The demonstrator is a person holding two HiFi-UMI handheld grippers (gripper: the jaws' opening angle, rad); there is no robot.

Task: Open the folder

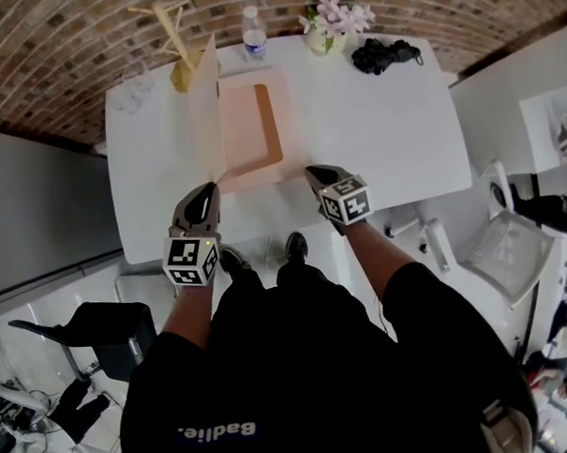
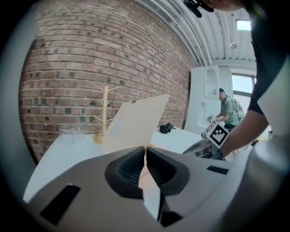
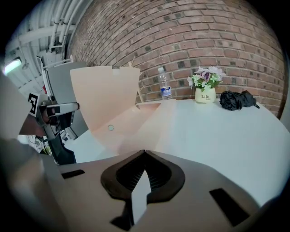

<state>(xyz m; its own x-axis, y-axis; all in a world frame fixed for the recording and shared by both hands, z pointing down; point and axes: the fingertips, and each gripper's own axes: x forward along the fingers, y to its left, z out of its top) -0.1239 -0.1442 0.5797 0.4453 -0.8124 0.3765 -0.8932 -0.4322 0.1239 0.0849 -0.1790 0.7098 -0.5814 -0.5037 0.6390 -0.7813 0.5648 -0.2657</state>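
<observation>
A peach folder (image 1: 256, 142) lies on the white table (image 1: 383, 132), its near edge towards me. Its front cover (image 1: 205, 107) stands lifted nearly upright on the left side. My left gripper (image 1: 212, 188) is shut on the cover's near lower corner; in the left gripper view the peach sheet (image 2: 136, 122) runs between the pads of that gripper (image 2: 145, 152). My right gripper (image 1: 311, 173) is shut, its tips at the folder's near right corner. In the right gripper view this gripper (image 3: 144, 153) points at the flat back sheet (image 3: 136, 129) and the raised cover (image 3: 106, 95).
Along the table's far edge stand a wooden rack (image 1: 175, 33), a water bottle (image 1: 254, 34), a flower pot (image 1: 329, 26) and a black bundle (image 1: 384, 53). Clear glasses (image 1: 132, 94) sit far left. A white chair (image 1: 505, 244) is at the right. A person (image 2: 228, 111) stands in the background.
</observation>
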